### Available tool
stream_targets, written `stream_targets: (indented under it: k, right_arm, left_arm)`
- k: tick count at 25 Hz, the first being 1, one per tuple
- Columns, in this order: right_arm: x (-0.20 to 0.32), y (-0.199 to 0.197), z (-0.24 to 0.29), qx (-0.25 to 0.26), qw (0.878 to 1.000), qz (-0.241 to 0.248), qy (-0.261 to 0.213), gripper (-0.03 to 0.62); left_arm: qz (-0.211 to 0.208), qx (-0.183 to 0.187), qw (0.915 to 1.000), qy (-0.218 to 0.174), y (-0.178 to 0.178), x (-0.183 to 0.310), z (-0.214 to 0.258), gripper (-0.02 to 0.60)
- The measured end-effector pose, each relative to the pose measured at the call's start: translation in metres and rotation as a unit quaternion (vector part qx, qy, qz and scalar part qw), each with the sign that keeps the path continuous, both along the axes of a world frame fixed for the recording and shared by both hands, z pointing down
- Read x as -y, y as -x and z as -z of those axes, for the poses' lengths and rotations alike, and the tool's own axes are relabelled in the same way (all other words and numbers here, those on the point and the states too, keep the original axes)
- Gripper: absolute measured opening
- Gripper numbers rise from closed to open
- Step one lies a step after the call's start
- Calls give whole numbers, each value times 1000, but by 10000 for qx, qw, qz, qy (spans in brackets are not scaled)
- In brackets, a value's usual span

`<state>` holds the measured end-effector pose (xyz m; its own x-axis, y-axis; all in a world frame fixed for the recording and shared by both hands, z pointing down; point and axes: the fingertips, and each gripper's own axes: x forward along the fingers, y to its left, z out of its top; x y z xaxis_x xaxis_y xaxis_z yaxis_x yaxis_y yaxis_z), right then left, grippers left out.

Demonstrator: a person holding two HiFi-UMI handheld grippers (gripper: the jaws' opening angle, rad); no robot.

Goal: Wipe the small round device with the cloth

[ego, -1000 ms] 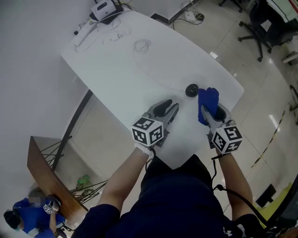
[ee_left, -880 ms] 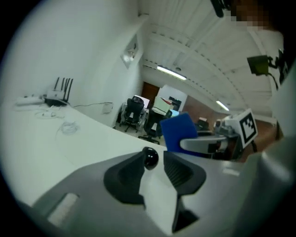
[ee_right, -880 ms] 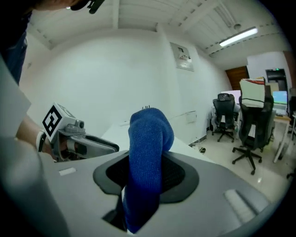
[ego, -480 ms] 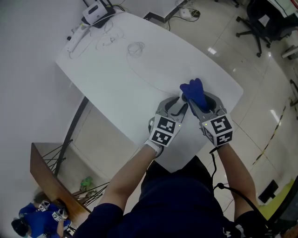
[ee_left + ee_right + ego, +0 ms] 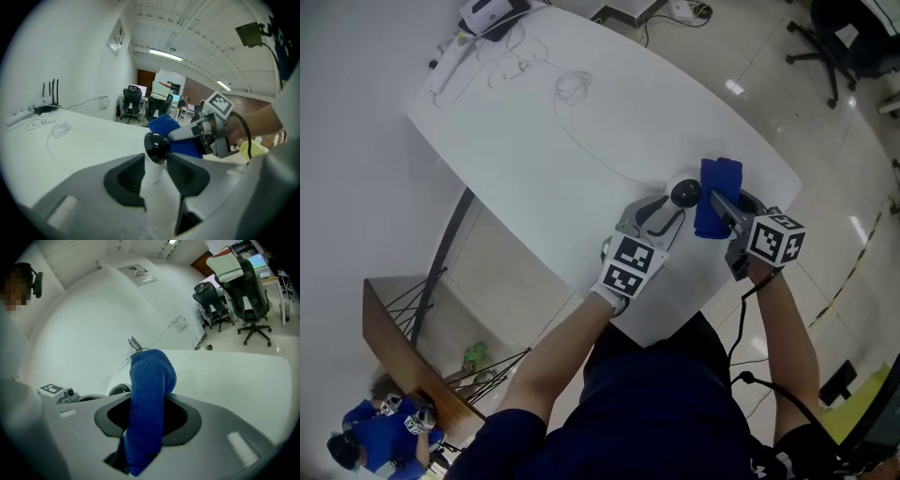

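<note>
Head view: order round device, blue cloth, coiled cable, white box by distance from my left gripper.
1. round device, at the left gripper's jaw tips.
2. blue cloth, just right of it.
3. coiled cable, mid-table.
4. white box, far corner.

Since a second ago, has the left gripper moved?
Yes: the left gripper moved forward across the table, from its near edge to grip the small round device.

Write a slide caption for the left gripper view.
Left gripper clamps the small round device by its white stem while the right gripper holds the blue cloth beside its black head.
</note>
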<state>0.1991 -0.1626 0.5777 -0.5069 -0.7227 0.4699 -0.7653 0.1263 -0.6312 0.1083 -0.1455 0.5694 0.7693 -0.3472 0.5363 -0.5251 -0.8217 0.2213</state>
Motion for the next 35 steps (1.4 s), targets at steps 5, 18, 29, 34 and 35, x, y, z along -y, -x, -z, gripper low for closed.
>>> stream_targets:
  k: [5,18,29,34,35]
  right_arm:
    - [-4,2,-40,435,9966,-36,700,158]
    - [3,6,42,-1341,9862,156,-955,161]
    - [-28,91,71,-5387,7600,2080,-2982,164]
    - [-50,110,35,-6066,6743,2652,-3272,164]
    - [-52,111,24,-6093,6706,2751,-3216,164]
  left_arm:
    - [42,42,10000,5,-3,-1,0,147]
    - [367,179,9991,-73,28,-9,8,147]
    - [527,192,9984,-87,61,-37,15,140]
    - [603,237,9979,11,74,-41,7,140]
    - [599,247,9979,32,75,-42,5,138]
